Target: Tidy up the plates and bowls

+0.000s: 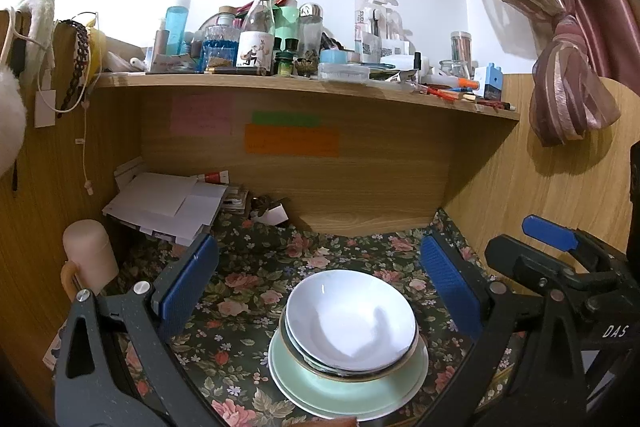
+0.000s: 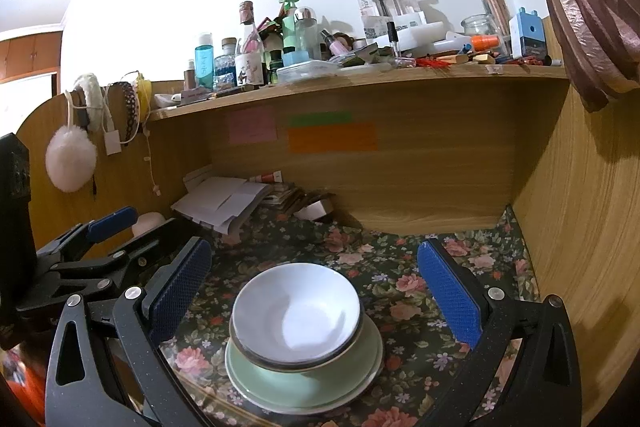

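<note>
Bowls (image 1: pixel 350 319) sit nested on green plates (image 1: pixel 348 391) on the desk (image 1: pixel 248 291), centred ahead between both wide-spread, empty tools: left hand-held gripper (image 1: pixel 320 287) and right hand-held gripper (image 2: pixel 314 287), neither clearly nearer.

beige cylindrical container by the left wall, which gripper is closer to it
Left. The left gripper sits just right of the beige cylindrical container; the right gripper is farther right, beyond the left one.
</note>
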{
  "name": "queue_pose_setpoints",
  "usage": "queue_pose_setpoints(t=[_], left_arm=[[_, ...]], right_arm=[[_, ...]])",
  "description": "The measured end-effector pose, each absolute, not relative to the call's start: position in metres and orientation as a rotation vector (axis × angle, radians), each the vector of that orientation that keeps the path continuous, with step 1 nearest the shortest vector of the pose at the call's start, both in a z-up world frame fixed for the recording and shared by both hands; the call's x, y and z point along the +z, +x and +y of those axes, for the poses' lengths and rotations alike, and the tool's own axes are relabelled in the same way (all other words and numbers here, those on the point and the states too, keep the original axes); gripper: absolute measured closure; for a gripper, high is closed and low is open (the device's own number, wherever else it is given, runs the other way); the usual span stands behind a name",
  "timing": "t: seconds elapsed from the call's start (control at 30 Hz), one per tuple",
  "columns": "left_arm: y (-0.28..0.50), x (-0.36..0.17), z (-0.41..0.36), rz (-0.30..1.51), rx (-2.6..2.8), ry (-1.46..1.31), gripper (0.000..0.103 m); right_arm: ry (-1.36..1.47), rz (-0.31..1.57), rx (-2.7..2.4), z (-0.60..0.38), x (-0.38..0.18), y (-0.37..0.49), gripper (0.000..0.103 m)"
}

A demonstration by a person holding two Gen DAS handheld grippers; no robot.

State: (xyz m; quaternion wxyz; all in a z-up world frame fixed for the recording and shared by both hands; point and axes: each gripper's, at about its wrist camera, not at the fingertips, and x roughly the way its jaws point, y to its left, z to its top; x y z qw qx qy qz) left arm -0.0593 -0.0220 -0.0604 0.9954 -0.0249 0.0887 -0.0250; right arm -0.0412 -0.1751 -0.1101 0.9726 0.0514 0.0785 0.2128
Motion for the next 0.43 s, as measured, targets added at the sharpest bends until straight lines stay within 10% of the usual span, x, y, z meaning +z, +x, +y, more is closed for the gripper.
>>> queue_pose_setpoints(t=[0.43], left_arm=[[-0.0506,-0.0645,-0.0219,0.220,-0.054,-0.071,0.000]], right_arm=[[0.123,0.181,0.422,-0.1766,-0.1128,-0.0364,0.000]])
